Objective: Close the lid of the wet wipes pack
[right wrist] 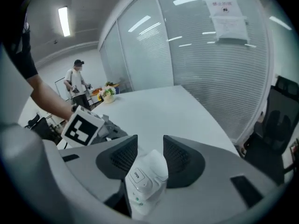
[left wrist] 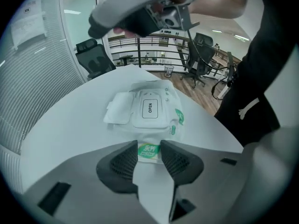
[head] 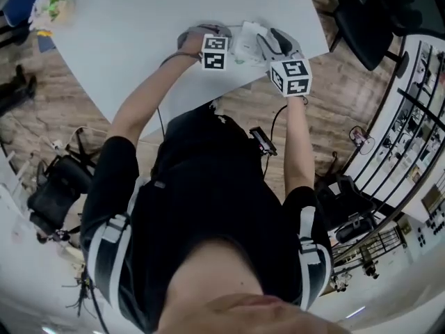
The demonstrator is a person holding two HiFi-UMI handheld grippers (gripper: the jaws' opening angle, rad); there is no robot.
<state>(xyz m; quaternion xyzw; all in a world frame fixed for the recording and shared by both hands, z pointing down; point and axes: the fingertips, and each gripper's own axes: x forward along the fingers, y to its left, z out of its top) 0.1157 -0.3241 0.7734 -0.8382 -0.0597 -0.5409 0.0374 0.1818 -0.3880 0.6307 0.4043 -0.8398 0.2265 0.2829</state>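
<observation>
The white wet wipes pack (head: 245, 47) lies on the white table (head: 125, 40) near its front edge. In the left gripper view the pack (left wrist: 154, 111) shows a panel marked OPEN, with a white flap (left wrist: 117, 110) folded out to its left. My left gripper (left wrist: 149, 146) points steeply down, open, its fingertips over the pack's near end with the green label. My right gripper (right wrist: 150, 141) is open, and the pack's raised white lid (right wrist: 154, 164) sits between and just below its pads (right wrist: 124, 155). In the head view the left gripper (head: 226, 37) and right gripper (head: 263, 44) flank the pack.
A bunch of flowers (head: 50, 5) sits at the table's far corner. Black office chairs (head: 368, 19) stand on the wood floor beside the table. A glass wall with blinds (right wrist: 210, 64) runs behind it, and a person (right wrist: 77, 85) stands in the distance.
</observation>
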